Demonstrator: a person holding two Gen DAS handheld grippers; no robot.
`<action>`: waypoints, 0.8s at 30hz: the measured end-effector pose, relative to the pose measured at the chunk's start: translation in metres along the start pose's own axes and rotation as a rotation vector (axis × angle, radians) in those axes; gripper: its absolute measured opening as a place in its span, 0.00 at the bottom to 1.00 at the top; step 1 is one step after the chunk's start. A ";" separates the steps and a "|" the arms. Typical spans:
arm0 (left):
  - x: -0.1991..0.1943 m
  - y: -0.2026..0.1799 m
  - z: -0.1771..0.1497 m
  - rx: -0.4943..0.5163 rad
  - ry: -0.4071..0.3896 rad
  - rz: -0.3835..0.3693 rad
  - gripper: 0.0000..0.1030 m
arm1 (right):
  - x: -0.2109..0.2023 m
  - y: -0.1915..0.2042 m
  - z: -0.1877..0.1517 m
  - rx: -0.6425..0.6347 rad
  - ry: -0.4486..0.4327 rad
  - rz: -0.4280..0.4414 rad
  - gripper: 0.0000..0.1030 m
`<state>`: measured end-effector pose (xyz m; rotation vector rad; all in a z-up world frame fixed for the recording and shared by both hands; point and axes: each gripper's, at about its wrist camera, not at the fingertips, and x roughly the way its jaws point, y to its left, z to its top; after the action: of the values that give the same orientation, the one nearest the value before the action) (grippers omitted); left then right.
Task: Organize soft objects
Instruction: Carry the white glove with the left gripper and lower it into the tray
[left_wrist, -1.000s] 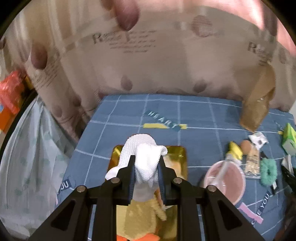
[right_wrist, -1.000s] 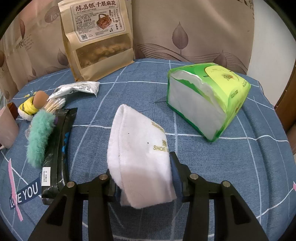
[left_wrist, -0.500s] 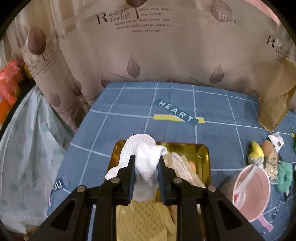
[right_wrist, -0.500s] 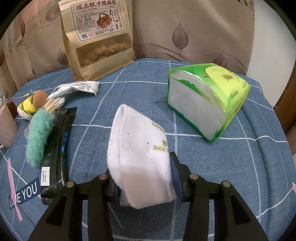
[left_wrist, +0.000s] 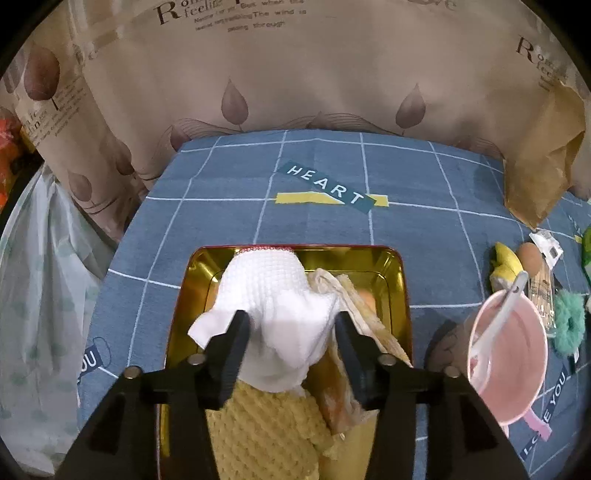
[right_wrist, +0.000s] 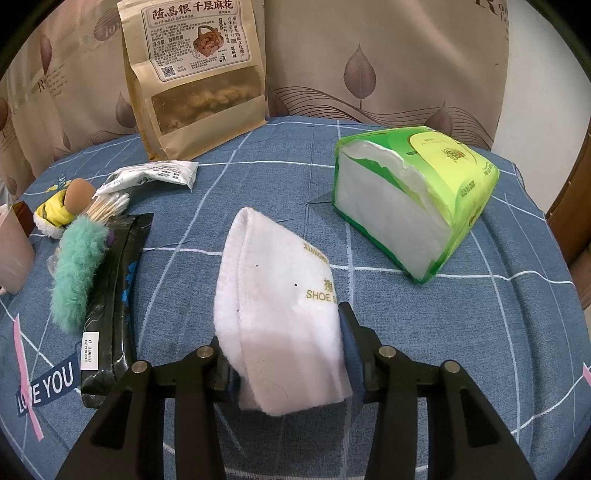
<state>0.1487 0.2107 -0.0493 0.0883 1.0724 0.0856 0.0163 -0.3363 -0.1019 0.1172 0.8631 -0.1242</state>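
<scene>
Jaws on your left gripper (left_wrist: 291, 328) have just been opening, and the white waffle cloth (left_wrist: 275, 295) sits loose between them over the gold tray (left_wrist: 400, 284), on the yellow cloth (left_wrist: 266, 432). Your right gripper (right_wrist: 282, 350) stays clenched on the white shoe mitt (right_wrist: 273, 295) near the table's (right_wrist: 406, 314) front edge.

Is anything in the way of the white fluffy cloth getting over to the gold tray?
The right hand-held gripper clamps the white cloth. The gold tray is not in that view, so the path between them can't be checked. The tray already holds a white waffle cloth and a yellow cloth.
</scene>
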 end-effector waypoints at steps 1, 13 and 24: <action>-0.004 -0.001 0.000 0.005 -0.006 -0.004 0.54 | 0.000 0.001 0.000 0.000 0.000 -0.001 0.41; -0.059 0.010 -0.012 -0.027 -0.113 -0.032 0.55 | 0.000 0.001 0.001 0.001 0.002 -0.002 0.41; -0.094 0.027 -0.053 -0.117 -0.179 0.049 0.56 | 0.000 0.001 0.000 0.000 0.002 -0.004 0.41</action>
<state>0.0568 0.2290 0.0103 0.0159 0.8849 0.1811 0.0168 -0.3356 -0.1015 0.1161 0.8656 -0.1275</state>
